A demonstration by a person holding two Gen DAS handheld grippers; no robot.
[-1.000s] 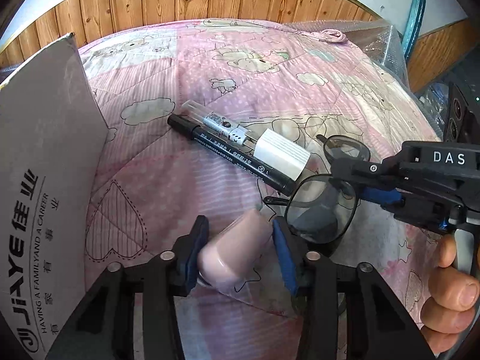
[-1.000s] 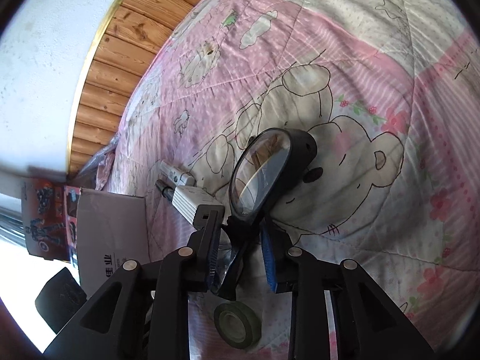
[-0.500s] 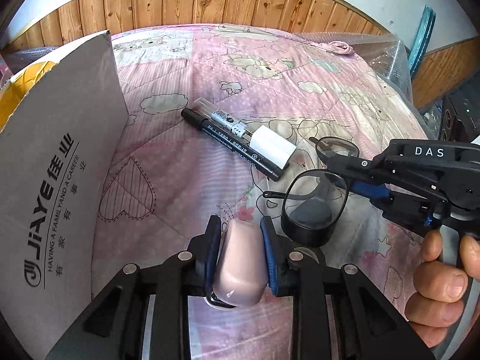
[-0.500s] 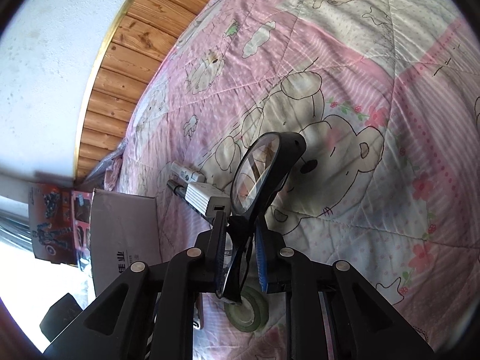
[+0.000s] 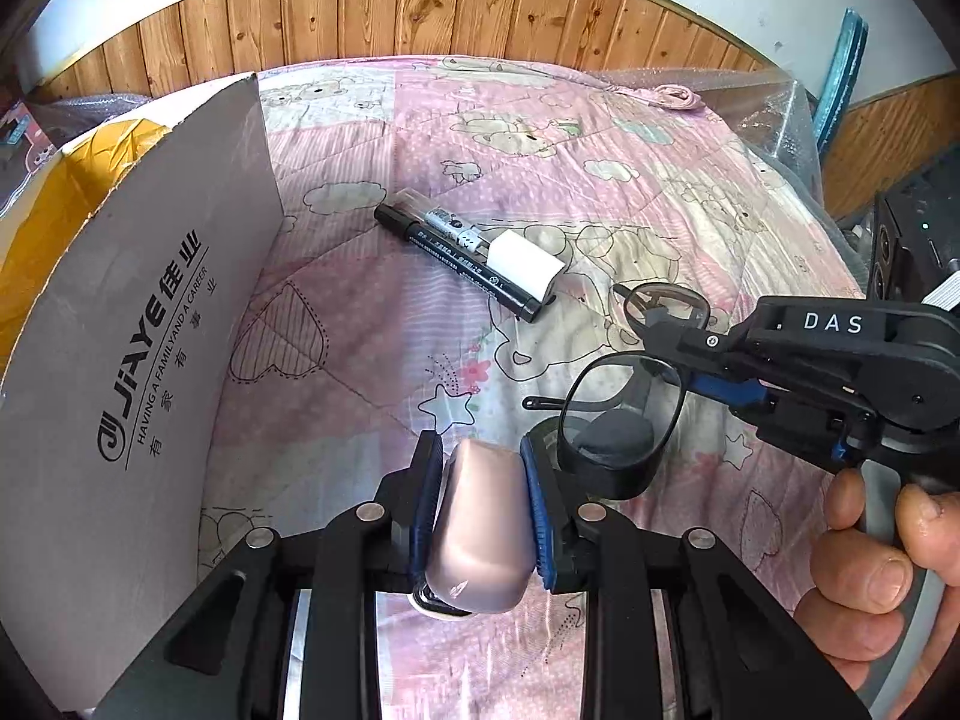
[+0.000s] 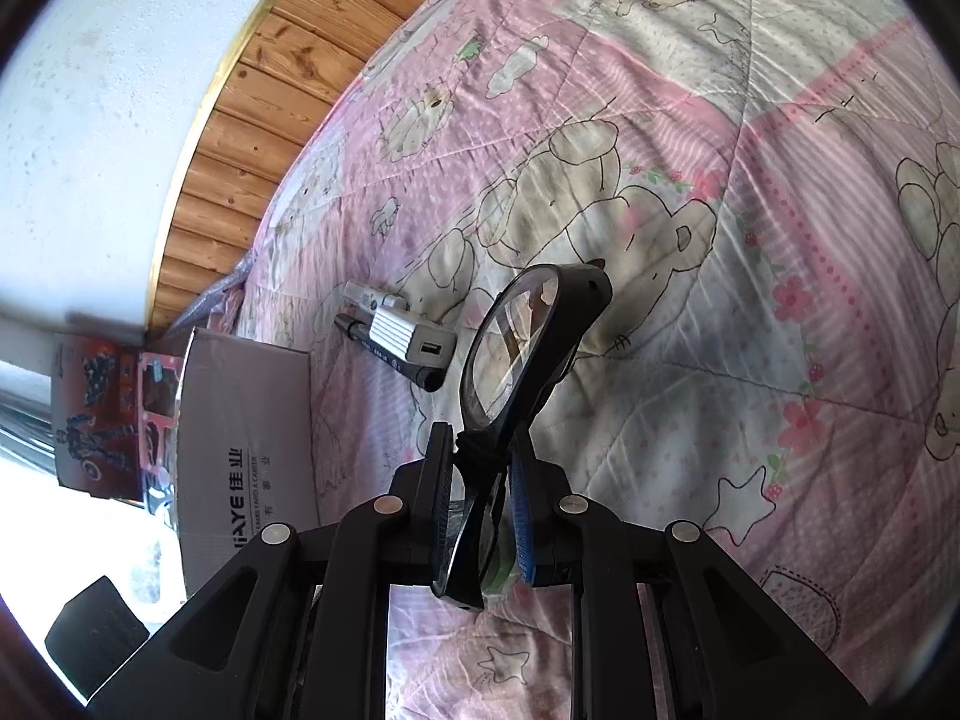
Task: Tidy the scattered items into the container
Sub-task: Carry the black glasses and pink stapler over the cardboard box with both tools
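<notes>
Left gripper (image 5: 480, 516): clamped on a pink rounded case (image 5: 477, 540), held above the quilt (image 5: 372, 312).
Right gripper (image 6: 480, 510): closed on black-framed glasses (image 6: 522, 348), lifted off the quilt.
Cardboard box (image 5: 138, 330): at 9 o'clock of the left gripper, upright.
Black marker (image 5: 456, 264): at 12 o'clock, touching a white charger (image 5: 525, 267).
Tape roll (image 5: 609, 456): under the glasses.

Each hand-held gripper (image 5: 480, 504) is black plastic with blue ribbed pads (image 5: 534, 510) and silver screws; the right one (image 6: 480, 510) carries white "DAS" lettering.
</notes>
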